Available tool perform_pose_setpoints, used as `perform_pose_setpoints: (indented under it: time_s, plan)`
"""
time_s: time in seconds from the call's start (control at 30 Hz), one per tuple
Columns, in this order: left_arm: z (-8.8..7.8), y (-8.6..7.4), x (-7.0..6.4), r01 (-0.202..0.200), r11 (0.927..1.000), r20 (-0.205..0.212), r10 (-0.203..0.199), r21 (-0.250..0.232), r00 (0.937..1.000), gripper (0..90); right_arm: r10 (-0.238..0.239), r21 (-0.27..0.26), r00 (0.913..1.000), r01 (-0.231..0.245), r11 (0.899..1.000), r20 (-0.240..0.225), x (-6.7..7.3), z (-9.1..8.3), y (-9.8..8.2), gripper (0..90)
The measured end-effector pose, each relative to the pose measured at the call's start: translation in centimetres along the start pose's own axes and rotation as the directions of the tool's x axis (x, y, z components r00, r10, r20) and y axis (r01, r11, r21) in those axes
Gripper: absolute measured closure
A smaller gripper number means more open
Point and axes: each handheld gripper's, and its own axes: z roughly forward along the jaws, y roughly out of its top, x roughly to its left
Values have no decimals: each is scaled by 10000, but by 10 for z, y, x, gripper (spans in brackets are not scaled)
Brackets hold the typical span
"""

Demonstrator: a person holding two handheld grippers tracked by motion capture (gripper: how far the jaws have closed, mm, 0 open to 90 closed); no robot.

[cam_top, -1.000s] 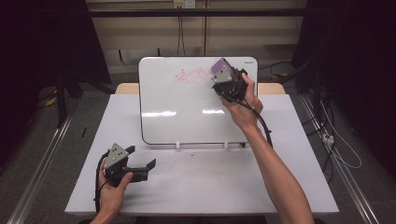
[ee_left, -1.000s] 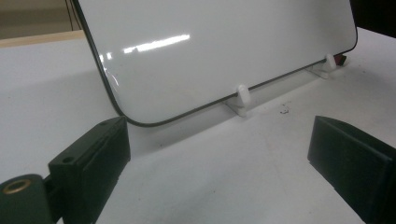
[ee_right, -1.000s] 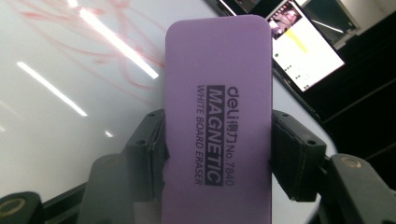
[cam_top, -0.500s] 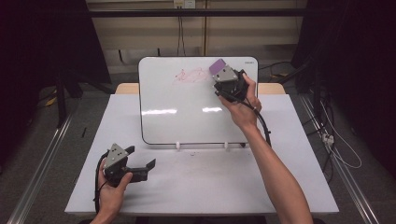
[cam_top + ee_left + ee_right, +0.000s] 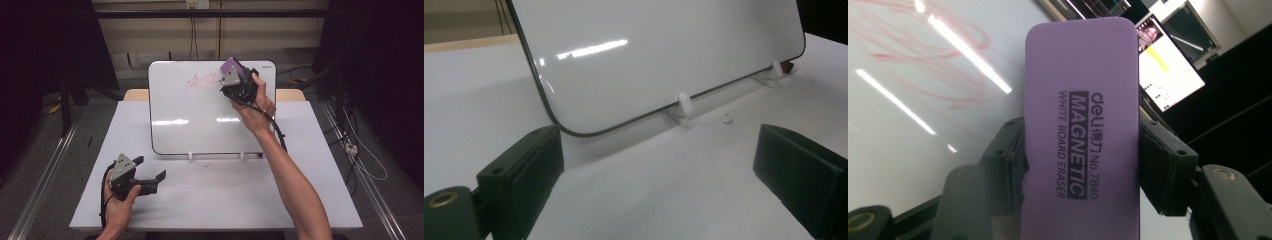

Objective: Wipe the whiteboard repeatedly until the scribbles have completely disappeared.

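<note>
My right gripper [image 5: 234,79] is clamped on the purple eraser [image 5: 1082,125], up at the whiteboard [image 5: 200,115] top right, beside faint red scribbles [image 5: 202,80]. Can't tell if eraser touches board. Left gripper [image 5: 150,181] rests w/ jaws apart on the white table [image 5: 310,200], near board's clip feet [image 5: 683,102]. Dark room around.

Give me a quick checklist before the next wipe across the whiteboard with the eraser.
1. Grip: right gripper shut on the purple eraser, jaws on both long sides: ok.
2. Marks left: red scribble on the whiteboard near its top: not ok.
3. Eraser flat against the board: cannot tell.
4. Board seated in its white clips: ok.
5. Left gripper open, resting on the table, away from the board: ok.
</note>
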Motion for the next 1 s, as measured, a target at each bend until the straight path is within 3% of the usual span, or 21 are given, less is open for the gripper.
perform_pose_setpoints:
  time_s: [0.13, 0.4, 0.47, 0.53, 0.8, 0.9, 1.0]
  plan:
    - [0, 0, 0, -3, 10000, -11, 3, 4, 10000, 59, -374, -161, 9991, 370, 9992, -222, 18, -3, 7, 412]
    - [1, 0, -1, -17, 10000, 20, 16, 27, 10000, 59, -414, -483, 9928, 362, 9982, -1121, 43, -10, 13, 413]
    - [0, 0, -1, -23, 10000, 24, 23, 18, 10000, 59, -407, -491, 9912, 348, 9982, -1261, 40, -9, 13, 413]
    - [0, 0, -1, -8, 10000, 10, 8, -6, 10000, 59, 22, -371, 9896, -76, 9993, -1439, 33, -8, 13, 413]
    - [-2, -1, 1, 121, 9999, -31, -121, -93, 9999, 59, 285, -93, 9980, -291, 9995, -569, 0, 5, 19, 413]
    - [-2, -1, 1, 118, 9999, -45, -119, -120, 9999, 59, 189, 21, 9991, -189, 9998, -379, 0, 8, 25, 413]
    - [-2, 0, 1, 95, 9999, -14, -95, -115, 10000, 59, -63, -54, 9996, 61, 10000, -286, 8, 8, 28, 413]
